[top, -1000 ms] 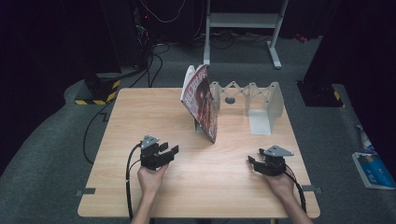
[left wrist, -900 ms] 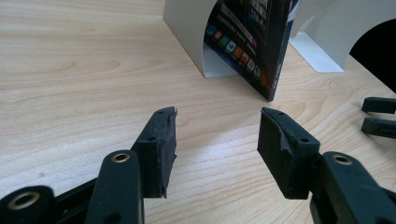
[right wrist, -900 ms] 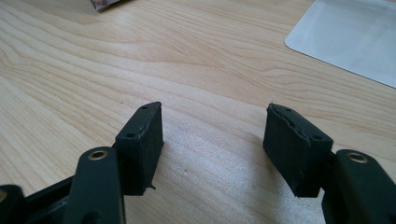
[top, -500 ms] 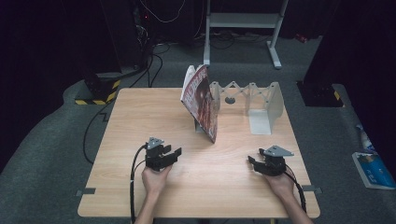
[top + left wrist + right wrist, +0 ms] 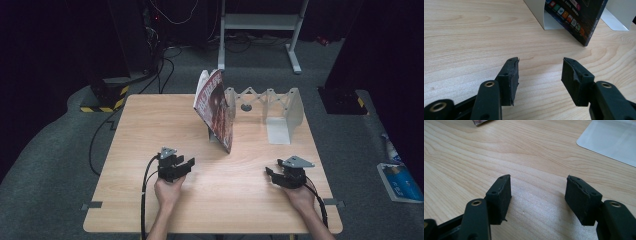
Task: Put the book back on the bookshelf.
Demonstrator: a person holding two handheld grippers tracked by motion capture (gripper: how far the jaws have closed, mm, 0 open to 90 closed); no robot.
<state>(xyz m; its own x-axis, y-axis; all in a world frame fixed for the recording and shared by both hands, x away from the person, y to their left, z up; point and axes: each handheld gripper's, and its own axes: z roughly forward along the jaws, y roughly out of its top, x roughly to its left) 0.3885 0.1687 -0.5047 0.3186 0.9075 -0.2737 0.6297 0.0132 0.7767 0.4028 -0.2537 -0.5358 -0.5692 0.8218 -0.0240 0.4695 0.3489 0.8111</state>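
Note:
A dark red book (image 5: 216, 108) leans tilted against the left end of a white folding rack (image 5: 272, 107) at the back of the wooden table (image 5: 150, 125). In the left gripper view the book's dark lower corner (image 5: 579, 17) stands ahead and to the right. My left gripper (image 5: 186, 165) rests low over the table's front left, open, with bare wood between its jaws (image 5: 540, 73). My right gripper (image 5: 270, 173) sits at the front right, also open over bare wood (image 5: 539, 195). A hand holds each gripper.
The rack's white base plate (image 5: 611, 141) lies ahead of the right gripper. A black cable (image 5: 145, 195) trails from the left gripper over the front edge. Off the table, a blue-and-white packet (image 5: 400, 181) lies on the grey floor at right, and a white stand (image 5: 260, 25) is behind.
The left gripper has sunk a little toward the table and drifted slightly toward the front. The right gripper has stayed put. Book and rack are unchanged.

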